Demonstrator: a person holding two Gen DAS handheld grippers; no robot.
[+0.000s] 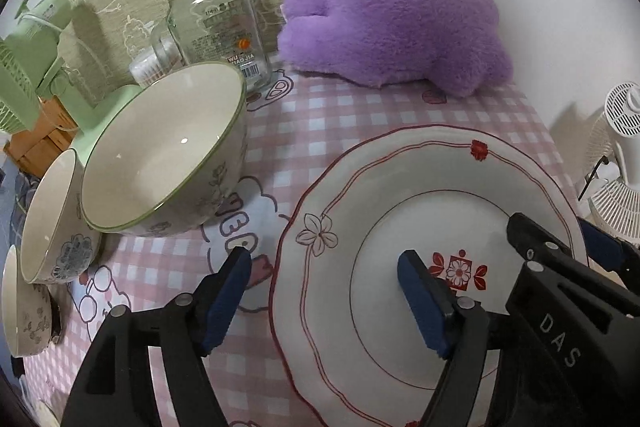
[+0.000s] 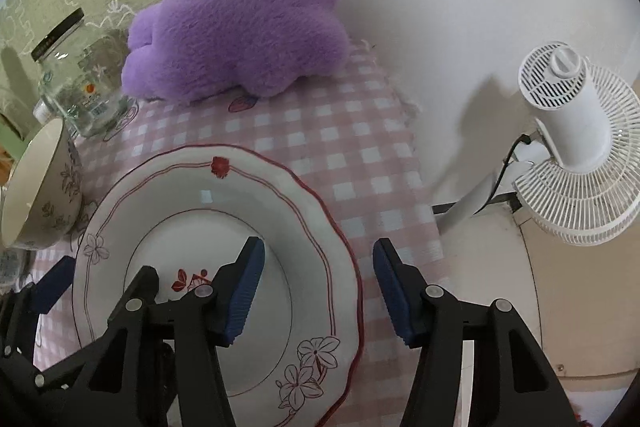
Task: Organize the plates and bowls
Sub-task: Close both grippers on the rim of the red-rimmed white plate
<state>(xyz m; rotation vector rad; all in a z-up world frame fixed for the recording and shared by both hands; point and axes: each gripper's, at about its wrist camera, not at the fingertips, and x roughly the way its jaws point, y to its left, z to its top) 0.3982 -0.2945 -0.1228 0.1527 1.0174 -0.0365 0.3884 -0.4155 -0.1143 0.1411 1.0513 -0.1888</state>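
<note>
A white plate with red scalloped trim and flower marks (image 1: 380, 195) lies flat on the pink checked cloth; it also shows in the right wrist view (image 2: 224, 203). My left gripper (image 1: 320, 303) is open and straddles the plate's left rim, one finger outside it and one over the plate's well. My right gripper (image 2: 316, 295) is open and straddles the plate's right rim. A large green-rimmed floral bowl (image 1: 160, 147) stands left of the plate and shows in the right wrist view (image 2: 36, 187). Two smaller floral bowls (image 1: 52, 219) sit further left.
A glass jar with a black lid (image 1: 216, 23) and a purple plush toy (image 1: 396, 27) stand at the back of the table. A green fan (image 1: 28, 67) is at far left. A white fan (image 2: 576, 143) stands off the table's right edge.
</note>
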